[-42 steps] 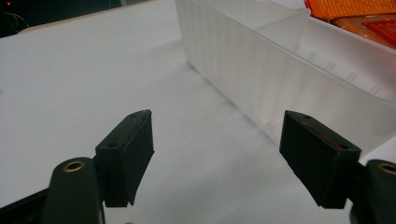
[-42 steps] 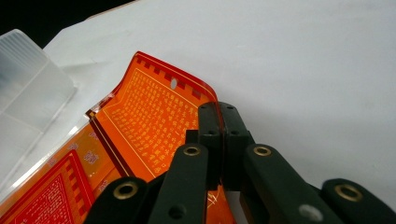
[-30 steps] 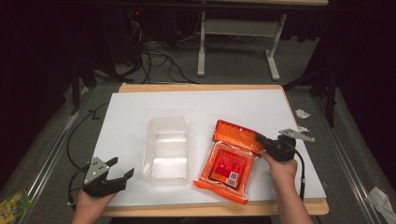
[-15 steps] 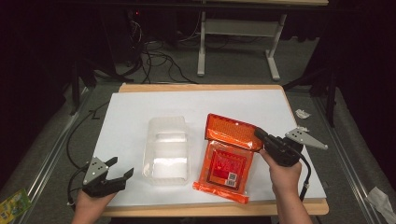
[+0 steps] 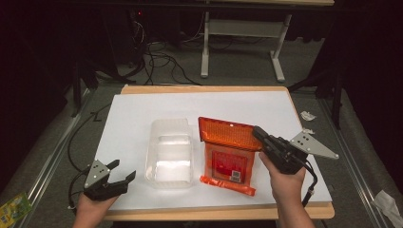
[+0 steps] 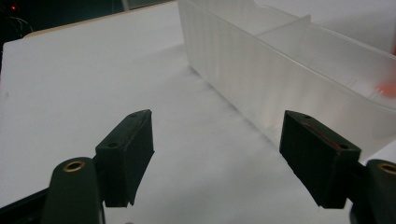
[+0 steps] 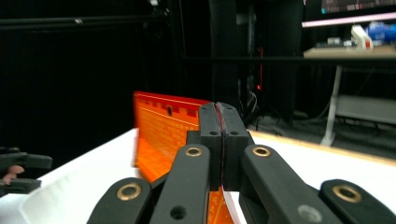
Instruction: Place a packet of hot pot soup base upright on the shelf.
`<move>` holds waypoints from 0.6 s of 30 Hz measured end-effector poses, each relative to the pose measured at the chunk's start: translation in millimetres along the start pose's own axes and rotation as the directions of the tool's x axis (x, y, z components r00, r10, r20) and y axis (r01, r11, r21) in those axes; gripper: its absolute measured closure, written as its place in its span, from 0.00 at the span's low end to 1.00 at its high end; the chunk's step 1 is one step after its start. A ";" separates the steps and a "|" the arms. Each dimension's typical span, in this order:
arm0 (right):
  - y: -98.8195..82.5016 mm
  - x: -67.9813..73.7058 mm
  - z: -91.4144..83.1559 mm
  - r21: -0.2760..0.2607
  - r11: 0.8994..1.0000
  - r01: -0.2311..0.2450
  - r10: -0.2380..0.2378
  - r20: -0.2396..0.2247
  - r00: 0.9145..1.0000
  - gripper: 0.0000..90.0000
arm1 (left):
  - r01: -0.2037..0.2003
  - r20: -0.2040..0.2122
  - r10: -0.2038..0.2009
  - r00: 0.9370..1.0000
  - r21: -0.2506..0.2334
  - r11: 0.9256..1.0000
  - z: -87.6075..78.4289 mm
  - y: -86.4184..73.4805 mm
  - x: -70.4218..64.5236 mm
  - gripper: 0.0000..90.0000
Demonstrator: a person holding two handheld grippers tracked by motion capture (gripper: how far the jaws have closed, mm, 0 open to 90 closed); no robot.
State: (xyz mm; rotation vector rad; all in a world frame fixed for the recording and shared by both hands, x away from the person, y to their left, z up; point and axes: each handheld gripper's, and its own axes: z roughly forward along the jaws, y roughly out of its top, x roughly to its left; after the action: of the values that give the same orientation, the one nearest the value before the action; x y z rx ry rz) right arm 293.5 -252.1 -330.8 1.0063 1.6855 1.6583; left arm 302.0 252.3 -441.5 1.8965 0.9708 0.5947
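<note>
While the left tongs (image 5: 124,175) gape beside the clear tub (image 5: 169,153), the right tongs (image 5: 257,132) pinch the orange lid (image 5: 228,134).

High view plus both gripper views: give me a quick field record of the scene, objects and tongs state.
surface: white table top on a wooden board
clear container: translucent plastic bin, centre, with an inner divider, nothing visible inside
orange item: orange plastic package beside the bin on its right, its upper flap raised
left tongs: open, near the front left edge, holding nothing, pointed at the bin's side wall
right tongs: shut on the raised flap's right edge
litter: paper scraps off the table's right side
</note>
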 end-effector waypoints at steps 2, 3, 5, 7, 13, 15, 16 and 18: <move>5.4 5.6 -2.9 -0.020 1.000 0.018 -0.019 -0.015 1.000 1.00 | 0.003 -0.001 -0.003 1.000 -0.002 1.000 0.4 -0.1 0.0 0.30; 8.3 9.4 -4.8 -0.033 0.999 0.033 -0.033 -0.018 0.999 1.00 | 0.003 -0.001 -0.003 1.000 -0.002 1.000 0.5 -0.1 -0.1 0.30; 12.1 14.9 -6.7 -0.043 0.997 0.068 -0.069 -0.022 0.997 1.00 | 0.000 -0.002 0.000 1.000 -0.003 1.000 0.7 0.1 -0.6 0.30; 13.5 19.5 -7.0 -0.047 0.995 0.084 -0.085 -0.024 0.996 1.00 | 0.000 -0.001 0.000 1.000 -0.004 1.000 0.5 0.3 -0.8 0.30; 15.2 22.7 -9.1 -0.057 0.993 0.101 -0.103 -0.028 0.994 1.00 | 0.039 -0.002 -0.039 0.999 -0.039 0.998 -3.9 2.8 0.4 0.30; 17.4 23.9 -11.3 -0.068 0.992 0.104 -0.106 -0.031 0.994 1.00 | 0.056 0.004 -0.056 0.998 -0.056 0.997 -6.2 4.8 0.8 0.30; 18.6 24.9 -12.5 -0.074 0.991 0.108 -0.111 -0.035 0.993 1.00 | 0.064 0.005 -0.064 0.998 -0.066 0.996 -7.1 5.9 0.4 0.30; 20.8 27.2 -14.9 -0.086 0.990 0.111 -0.115 -0.044 0.992 1.00 | 0.074 0.014 -0.073 0.997 -0.086 0.994 -9.1 8.6 -1.1 0.30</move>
State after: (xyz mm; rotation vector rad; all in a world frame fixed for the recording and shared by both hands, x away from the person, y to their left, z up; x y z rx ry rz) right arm 268.7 -239.2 -306.1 0.8219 1.6587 1.6766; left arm 298.2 253.5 -429.6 1.7785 0.9878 0.5734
